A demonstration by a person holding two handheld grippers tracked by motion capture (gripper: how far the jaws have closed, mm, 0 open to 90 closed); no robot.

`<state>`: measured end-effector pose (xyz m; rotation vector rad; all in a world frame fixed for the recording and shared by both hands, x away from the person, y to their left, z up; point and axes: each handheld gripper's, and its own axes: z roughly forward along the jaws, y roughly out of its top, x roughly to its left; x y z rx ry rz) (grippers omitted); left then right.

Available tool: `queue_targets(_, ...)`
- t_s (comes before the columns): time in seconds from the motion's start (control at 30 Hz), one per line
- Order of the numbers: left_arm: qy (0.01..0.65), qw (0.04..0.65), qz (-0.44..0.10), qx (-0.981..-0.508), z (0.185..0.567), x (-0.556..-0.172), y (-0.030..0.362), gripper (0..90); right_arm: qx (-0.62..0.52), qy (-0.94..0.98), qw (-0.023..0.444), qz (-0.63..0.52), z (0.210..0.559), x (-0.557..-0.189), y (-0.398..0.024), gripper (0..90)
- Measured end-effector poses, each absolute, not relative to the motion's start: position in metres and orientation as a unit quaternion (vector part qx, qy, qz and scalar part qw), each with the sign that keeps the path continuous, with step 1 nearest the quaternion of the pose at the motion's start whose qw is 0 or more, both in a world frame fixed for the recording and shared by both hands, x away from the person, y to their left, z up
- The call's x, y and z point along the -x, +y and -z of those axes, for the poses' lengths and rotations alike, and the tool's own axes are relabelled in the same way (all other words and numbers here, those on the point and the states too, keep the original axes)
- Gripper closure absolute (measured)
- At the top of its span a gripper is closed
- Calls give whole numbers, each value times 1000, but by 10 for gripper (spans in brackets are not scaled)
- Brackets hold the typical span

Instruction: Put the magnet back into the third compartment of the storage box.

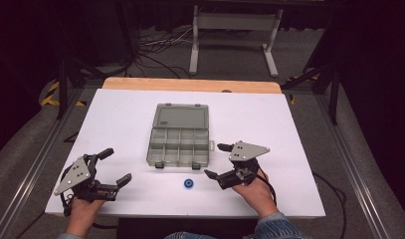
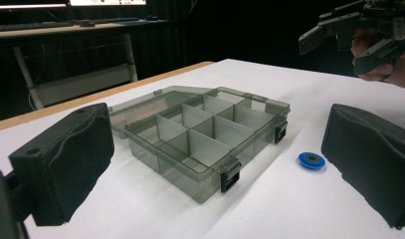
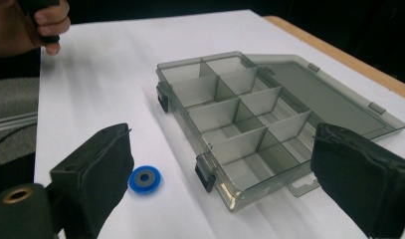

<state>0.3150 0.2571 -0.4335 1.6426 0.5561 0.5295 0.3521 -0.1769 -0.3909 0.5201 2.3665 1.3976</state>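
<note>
On the bench (image 1: 115, 124) the open compartment box (image 1: 179, 147) lies mid-bench with its lid behind it, the small disc (image 1: 189, 183) just before it, between left gripper (image 1: 113, 168) and right gripper (image 1: 217, 160).

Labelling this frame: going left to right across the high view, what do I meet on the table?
Left gripper → organizer box → blue disc → right gripper.

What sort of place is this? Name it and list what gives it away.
Probably a lab or recording workspace, not a home: a white work table ringed by dark curtains, loose cables on the floor beyond it, and a desk with monitors behind.
</note>
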Motion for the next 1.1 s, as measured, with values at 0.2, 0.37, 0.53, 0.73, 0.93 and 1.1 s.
queue_targets(0.2,242,616,-230,-714,434,-315,257,8,-179,862,152,-449,384,-354,-169,102)
queue_targets(0.37,242,616,-231,-714,433,-315,257,9,-179,888,130,-404,380,-358,-161,93)
queue_targets(0.53,243,616,-230,-714,433,-315,257,9,-166,906,124,-370,376,-360,-153,97)
queue_targets(0.73,242,615,-230,-714,433,-315,257,9,-150,927,117,-324,373,-362,-143,111)
queue_targets(0.93,242,615,-230,-714,433,-315,257,9,-141,938,111,-295,370,-364,-136,119)
queue_targets(1.1,242,615,-231,-714,433,-315,257,9,-134,942,106,-287,369,-365,-130,138)
